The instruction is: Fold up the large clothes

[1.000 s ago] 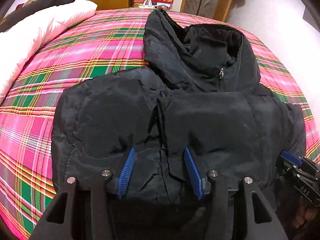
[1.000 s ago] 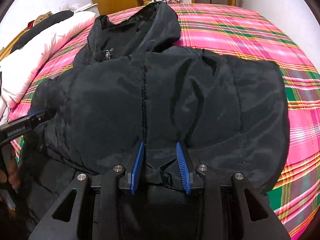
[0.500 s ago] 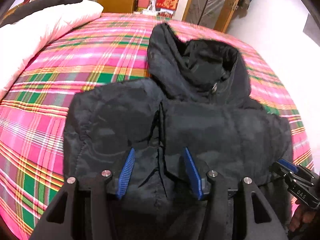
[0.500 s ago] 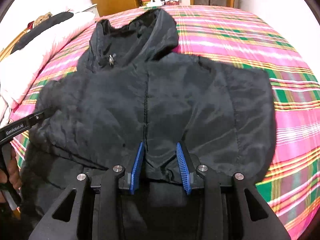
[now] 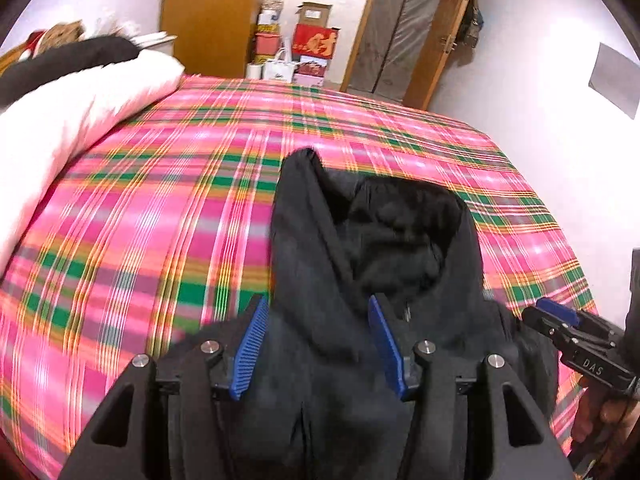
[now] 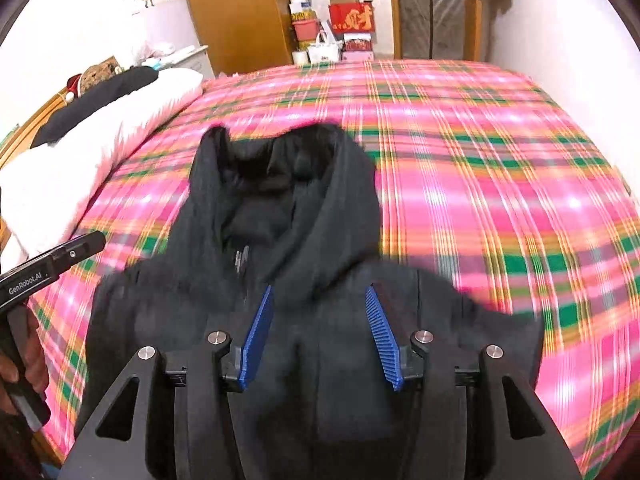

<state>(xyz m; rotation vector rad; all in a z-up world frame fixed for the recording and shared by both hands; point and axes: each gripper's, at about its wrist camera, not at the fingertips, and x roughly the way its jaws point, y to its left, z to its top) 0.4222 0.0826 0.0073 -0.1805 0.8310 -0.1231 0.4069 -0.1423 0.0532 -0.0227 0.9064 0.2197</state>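
Since the earlier frames, both tools have been lifted and drawn back, so more bed [image 5: 168, 216] is seen. The black jacket [image 5: 320, 280] lies on the plaid cover, folded, hood [image 6: 280, 184] still out. The left tool [image 5: 316, 344] stands part open, gripping nothing; the right tool [image 6: 320, 336] has just been opening, empty. Tucking the hood and a final fold seem left.
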